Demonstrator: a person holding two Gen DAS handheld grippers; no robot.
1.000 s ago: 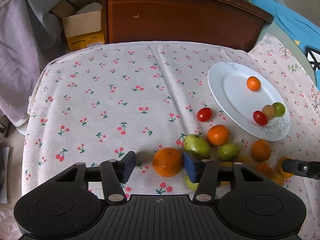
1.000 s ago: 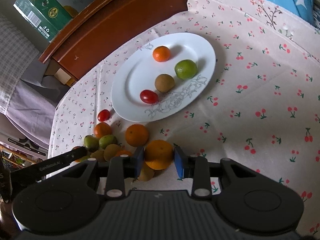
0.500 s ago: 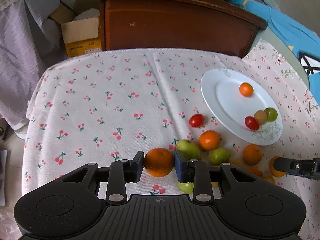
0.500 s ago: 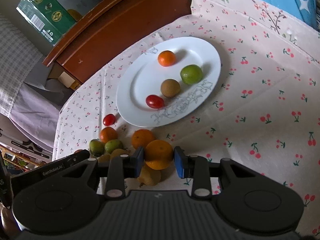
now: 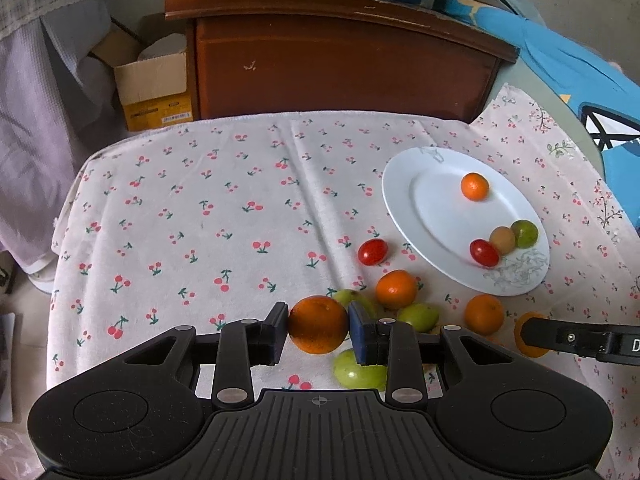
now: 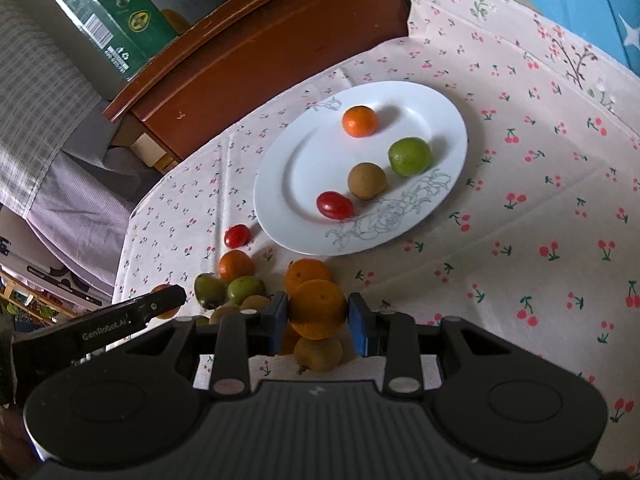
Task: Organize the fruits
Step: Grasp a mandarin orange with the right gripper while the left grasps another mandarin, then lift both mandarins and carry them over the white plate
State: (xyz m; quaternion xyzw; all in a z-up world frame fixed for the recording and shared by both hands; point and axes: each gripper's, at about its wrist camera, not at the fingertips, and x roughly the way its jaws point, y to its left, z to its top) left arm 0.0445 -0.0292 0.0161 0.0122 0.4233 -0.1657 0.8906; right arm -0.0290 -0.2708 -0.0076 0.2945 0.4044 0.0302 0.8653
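Left wrist view: cherry-print cloth [image 5: 224,216] w/ wooden cabinet [image 5: 340,60] upper centre | left gripper [image 5: 318,330] now clamped on orange [image 5: 318,324], spread wide 1 s ago | right gripper [image 6: 318,312] clamped on 2nd orange [image 6: 318,308], raised since.

Plate [image 6: 452,120] — one.
Orange [image 6: 359,121] — five counted: one on the plate, four off it. More may be hidden in the heap; cannot tell.
Red tomato [image 6: 334,205] — two: one on the plate, one off.
Green fruit [image 6: 410,157] — four: one on the plate, three off.
Brown fruit [image 6: 367,180] — four: one on the plate, three off.
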